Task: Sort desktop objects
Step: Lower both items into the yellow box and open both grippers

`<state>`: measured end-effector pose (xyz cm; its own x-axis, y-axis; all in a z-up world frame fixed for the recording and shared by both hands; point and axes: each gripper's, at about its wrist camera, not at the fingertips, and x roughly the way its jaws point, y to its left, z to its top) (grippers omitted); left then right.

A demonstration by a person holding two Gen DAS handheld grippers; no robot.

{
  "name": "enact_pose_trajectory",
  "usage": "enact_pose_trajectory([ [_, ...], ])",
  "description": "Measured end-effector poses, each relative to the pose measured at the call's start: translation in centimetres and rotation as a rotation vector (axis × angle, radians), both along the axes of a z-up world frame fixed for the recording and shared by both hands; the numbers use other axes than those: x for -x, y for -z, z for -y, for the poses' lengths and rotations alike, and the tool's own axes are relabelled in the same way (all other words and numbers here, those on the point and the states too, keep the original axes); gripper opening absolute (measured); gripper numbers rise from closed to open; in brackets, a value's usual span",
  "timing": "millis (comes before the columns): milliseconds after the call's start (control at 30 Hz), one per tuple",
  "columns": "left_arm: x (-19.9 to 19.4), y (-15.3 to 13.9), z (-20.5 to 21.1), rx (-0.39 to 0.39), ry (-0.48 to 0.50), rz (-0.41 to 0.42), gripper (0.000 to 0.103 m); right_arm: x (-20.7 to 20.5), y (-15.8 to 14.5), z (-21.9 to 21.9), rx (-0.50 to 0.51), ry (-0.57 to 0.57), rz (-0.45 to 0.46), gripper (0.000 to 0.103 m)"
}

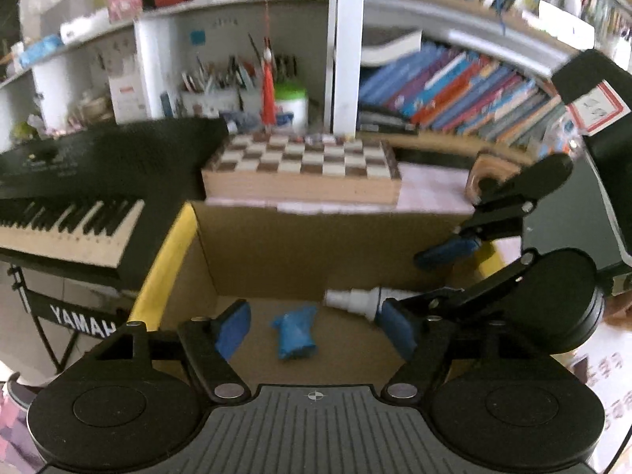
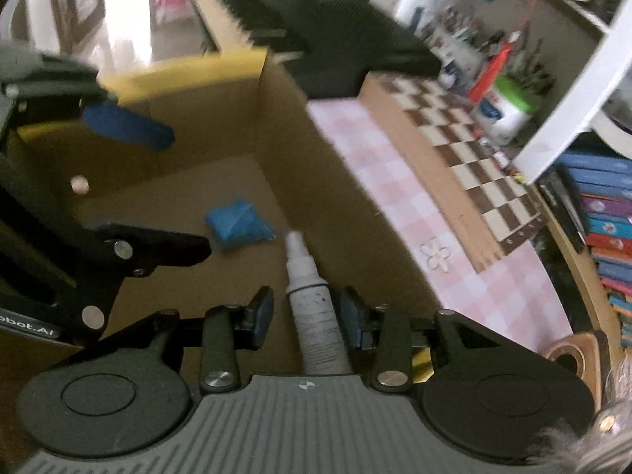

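A white bottle (image 2: 312, 308) with a stepped, narrowing white cap and faint grey print too small to be read is being seen between the blue pads (image 2: 262, 312) of the right tool (image 2: 306, 312), pointing down into an open cardboard box (image 2: 221, 126). The jaws are standing only slightly apart, and a thin gap is being shown on each side of the bottle, so whether the pads are pressing on it cannot be told. In the left wrist view the same bottle (image 1: 355, 301) is being seen jutting from the right tool (image 1: 422, 276) above the box (image 1: 316, 245) floor.

A crumpled blue packet (image 1: 294, 333) is lying on the box floor, below and between the pads of the left tool (image 1: 316, 330), whose jaws are standing wide apart with nothing gripped.

"YAMAHA", partly cut off, is being read in white on the stand under a black keyboard (image 1: 71, 213) left of the box. "obot.AI" is being read on the left tool's body in the right wrist view.

Beyond the box, a wooden chessboard (image 1: 304, 172) is resting on a pink checked cloth (image 2: 414, 213) over the worktop.
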<state>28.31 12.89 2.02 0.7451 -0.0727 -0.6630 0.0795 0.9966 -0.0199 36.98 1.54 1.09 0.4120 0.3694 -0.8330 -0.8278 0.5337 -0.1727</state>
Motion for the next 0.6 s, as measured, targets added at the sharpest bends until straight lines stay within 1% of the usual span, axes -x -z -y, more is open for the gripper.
enact_pose_trajectory([
  [167,2.2,-2.3,0.0,0.0,-0.013,0.104,0.083,2.2,-2.9,2.1,-0.117,0.091,0.059,0.036],
  [300,3.8,-3.9,-0.1,-0.004,-0.033,0.173,0.088,4.0,-4.8,4.0,-0.197,0.175,0.104,0.036],
  [400,5.2,-4.7,-0.4,0.008,-0.058,0.212,0.091,5.2,-5.7,5.3,-0.249,0.246,0.143,0.037],
  [600,8.1,-5.7,-1.0,0.029,-0.091,0.271,0.092,8.8,-7.1,8.1,-0.339,0.384,0.193,0.039],
])
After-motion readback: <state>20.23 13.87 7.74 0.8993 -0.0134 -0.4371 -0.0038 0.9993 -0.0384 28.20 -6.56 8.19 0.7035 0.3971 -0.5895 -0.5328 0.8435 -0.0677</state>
